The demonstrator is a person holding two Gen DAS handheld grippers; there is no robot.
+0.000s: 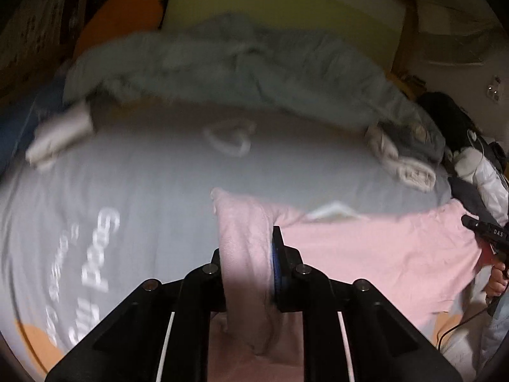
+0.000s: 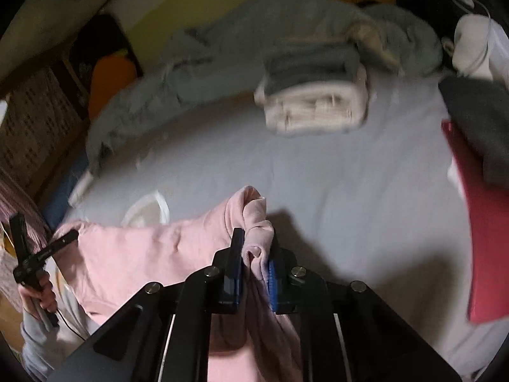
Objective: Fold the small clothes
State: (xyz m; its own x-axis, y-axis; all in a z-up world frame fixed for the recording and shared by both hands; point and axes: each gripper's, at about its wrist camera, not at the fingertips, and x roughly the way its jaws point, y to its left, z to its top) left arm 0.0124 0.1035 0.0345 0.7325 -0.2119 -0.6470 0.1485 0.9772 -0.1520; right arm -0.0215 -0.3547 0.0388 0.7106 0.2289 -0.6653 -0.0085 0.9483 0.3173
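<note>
We see both grippers holding one pink garment (image 1: 381, 254) above the bed (image 1: 143, 175). Left gripper (image 1: 246, 254): jaws closed on a bunched pink edge, cloth pinched between black pads, a fold sticking up past the tips and the rest hanging below. Right gripper (image 2: 254, 254): jaws also closed on a bunched corner of the pink garment (image 2: 143, 254), blue pad faces showing on both sides of the cloth. The garment stretches between the two grippers, lifted at the near edge of the bed; in the left view it spreads rightward to the other gripper (image 1: 486, 235), in the right view leftward to the other gripper (image 2: 35, 254), each held by a hand (image 2: 38, 296).

Bed has a grey sheet with white lettering (image 1: 95, 254) near its left side. A rumpled grey duvet (image 1: 238, 73) lies along the far edge. A folded stack (image 2: 315, 95), grey on cream, sits near the far right corner, well apart from the pink garment. A red cloth (image 2: 483, 238) and dark grey cloth (image 2: 477, 121) lie at the right edge. An orange pillow (image 1: 127, 19) sits at the far left corner. Both views are motion-blurred; finer detail unreadable.
</note>
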